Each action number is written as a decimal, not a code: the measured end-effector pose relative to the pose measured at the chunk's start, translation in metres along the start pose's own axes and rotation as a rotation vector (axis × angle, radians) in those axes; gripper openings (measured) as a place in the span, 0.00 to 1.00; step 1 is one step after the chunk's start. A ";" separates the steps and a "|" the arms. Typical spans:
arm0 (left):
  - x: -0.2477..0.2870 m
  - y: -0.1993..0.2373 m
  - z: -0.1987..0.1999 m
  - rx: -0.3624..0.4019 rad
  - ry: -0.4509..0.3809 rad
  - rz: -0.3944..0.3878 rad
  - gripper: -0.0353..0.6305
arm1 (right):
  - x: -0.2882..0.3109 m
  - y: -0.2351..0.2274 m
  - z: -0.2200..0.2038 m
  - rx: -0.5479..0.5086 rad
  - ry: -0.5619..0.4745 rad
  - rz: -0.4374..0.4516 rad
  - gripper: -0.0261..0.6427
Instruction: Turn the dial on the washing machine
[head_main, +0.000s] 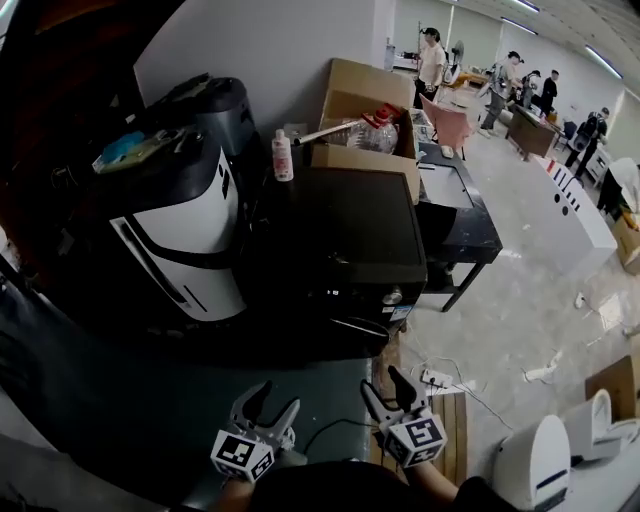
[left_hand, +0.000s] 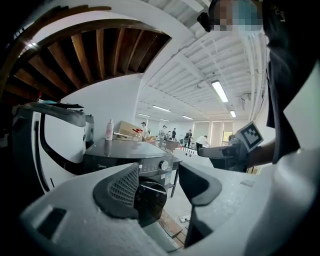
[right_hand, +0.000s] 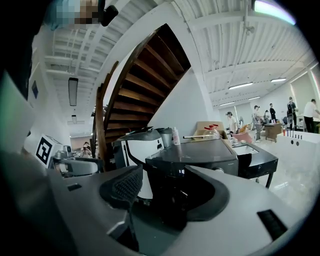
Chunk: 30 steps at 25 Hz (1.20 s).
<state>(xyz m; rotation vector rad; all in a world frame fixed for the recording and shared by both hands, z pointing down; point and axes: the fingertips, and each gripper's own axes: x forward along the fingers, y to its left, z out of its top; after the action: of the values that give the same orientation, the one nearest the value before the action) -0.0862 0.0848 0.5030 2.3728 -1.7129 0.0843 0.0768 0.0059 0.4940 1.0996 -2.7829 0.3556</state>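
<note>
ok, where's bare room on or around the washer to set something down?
Washing machine top is bare from its front edge back to the white bottle and cardboard box. Crowded: its left side, close by the white appliance; a power strip lies on the floor front right.

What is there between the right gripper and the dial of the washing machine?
Nothing stands there. In the head view, the stretch from the right gripper up to the dial is bare.

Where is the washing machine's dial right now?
In the head view the dial sits at the right end of the washing machine's front panel, beside the black table on its right.
</note>
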 end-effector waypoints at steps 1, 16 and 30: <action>0.005 0.009 0.004 0.006 0.004 -0.028 0.42 | 0.006 0.001 0.003 0.010 -0.006 -0.029 0.40; 0.045 0.100 0.016 0.045 0.067 -0.356 0.42 | 0.065 0.033 0.004 0.072 -0.050 -0.343 0.40; 0.071 0.102 0.015 0.048 0.070 -0.501 0.42 | 0.068 0.027 0.006 0.062 -0.083 -0.470 0.40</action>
<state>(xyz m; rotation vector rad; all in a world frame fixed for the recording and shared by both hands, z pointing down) -0.1607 -0.0149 0.5147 2.7179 -1.0543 0.1261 0.0086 -0.0217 0.4980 1.7610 -2.4786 0.3455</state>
